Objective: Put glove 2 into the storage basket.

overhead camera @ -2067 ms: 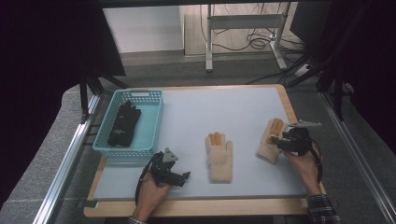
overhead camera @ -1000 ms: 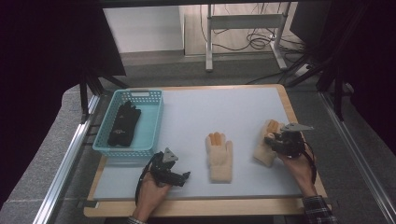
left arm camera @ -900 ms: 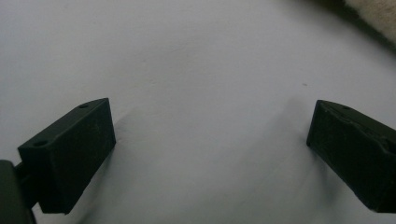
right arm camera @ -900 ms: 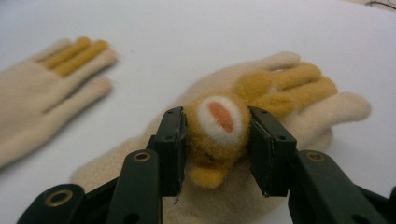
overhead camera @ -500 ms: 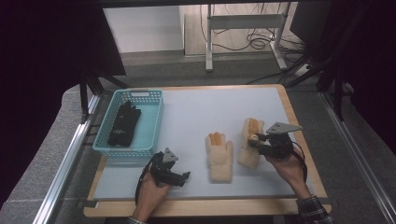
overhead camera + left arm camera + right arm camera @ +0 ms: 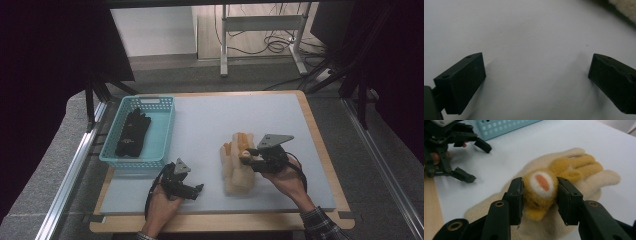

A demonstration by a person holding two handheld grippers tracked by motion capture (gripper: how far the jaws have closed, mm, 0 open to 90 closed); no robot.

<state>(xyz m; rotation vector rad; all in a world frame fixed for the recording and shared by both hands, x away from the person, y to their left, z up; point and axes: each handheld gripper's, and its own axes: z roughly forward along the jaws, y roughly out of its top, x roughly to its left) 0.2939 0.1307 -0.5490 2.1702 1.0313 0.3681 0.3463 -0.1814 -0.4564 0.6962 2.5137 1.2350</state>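
- Fuzzy orange-and-cream glove [image 6: 541, 187] is clamped in the right gripper [image 6: 540, 195], above its cream twin glove [image 6: 235, 175] lying mid-mat.
- Right gripper view reveals an orange oval patch.
- Left gripper [image 6: 182, 185] rests spread wide, nothing between its jaws.
- Turquoise plastic basket [image 6: 162, 131] holding dark gloves [image 6: 132, 132] sits well apart.

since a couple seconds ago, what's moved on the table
The right tongs, shut on the yellow glove, carried it leftward from the right edge of the mat until it hangs over the cream glove lying mid-table. The left tongs stayed open and in place, and the black gloves remain in the blue basket.
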